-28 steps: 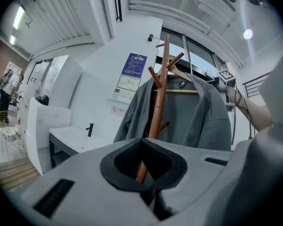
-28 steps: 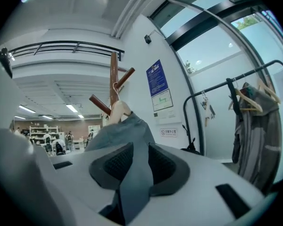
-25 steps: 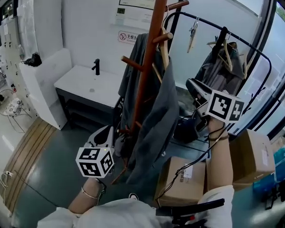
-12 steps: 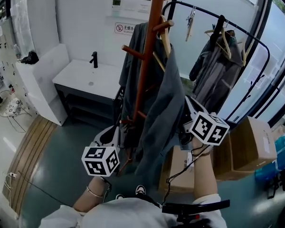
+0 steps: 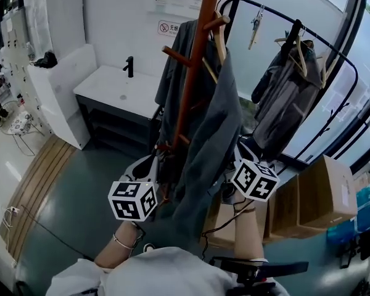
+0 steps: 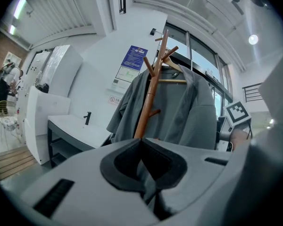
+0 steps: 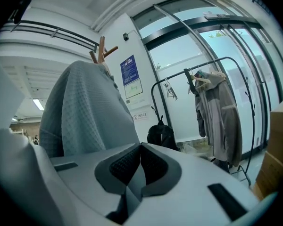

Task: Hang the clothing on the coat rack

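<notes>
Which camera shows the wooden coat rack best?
The left gripper view: the coat rack stands side-on, top pegs and hung grey jacket visible. The head view shows its pole but crops the top; the right gripper view shows only peg tips above the jacket.

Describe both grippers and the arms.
Pale grey shells on left gripper and right gripper, dark textured pads, each topped by a white cube with black square markers. A black cable trails by the right arm. Thin bracelet on left wrist; pale sleeves.

Head view looks down; gripper views up, seemingly sharing coat rack (image 5: 194, 60)
</notes>
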`<state>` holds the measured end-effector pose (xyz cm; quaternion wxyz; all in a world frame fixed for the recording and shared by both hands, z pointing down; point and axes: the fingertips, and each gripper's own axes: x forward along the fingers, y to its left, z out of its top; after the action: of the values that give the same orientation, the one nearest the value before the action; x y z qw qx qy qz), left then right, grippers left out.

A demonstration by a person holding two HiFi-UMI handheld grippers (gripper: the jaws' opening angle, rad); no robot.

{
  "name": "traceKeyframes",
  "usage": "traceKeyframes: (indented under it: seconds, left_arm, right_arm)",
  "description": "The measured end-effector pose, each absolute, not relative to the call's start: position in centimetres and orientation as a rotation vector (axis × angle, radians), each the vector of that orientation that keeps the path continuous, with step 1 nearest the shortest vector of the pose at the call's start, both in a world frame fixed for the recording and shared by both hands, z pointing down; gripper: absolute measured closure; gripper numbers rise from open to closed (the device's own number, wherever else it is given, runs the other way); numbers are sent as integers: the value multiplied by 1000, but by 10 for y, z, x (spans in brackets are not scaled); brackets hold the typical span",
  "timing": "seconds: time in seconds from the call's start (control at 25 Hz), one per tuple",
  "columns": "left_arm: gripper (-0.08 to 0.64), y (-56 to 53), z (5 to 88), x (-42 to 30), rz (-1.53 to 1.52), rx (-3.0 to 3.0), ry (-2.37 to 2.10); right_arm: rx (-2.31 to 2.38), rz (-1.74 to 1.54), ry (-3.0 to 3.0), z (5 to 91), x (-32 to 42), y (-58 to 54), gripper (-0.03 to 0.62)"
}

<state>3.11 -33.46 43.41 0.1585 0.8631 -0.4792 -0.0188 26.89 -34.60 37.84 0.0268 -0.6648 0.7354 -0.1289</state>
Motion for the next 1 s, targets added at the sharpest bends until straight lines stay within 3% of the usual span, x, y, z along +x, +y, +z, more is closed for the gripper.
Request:
traceKeyframes:
  seconds: [1.0]
  left_arm:
    - [552,-306,403,74,-147,2474,-1499]
  right_arm:
    - [-2014,-491,2331,436,286,-306,568]
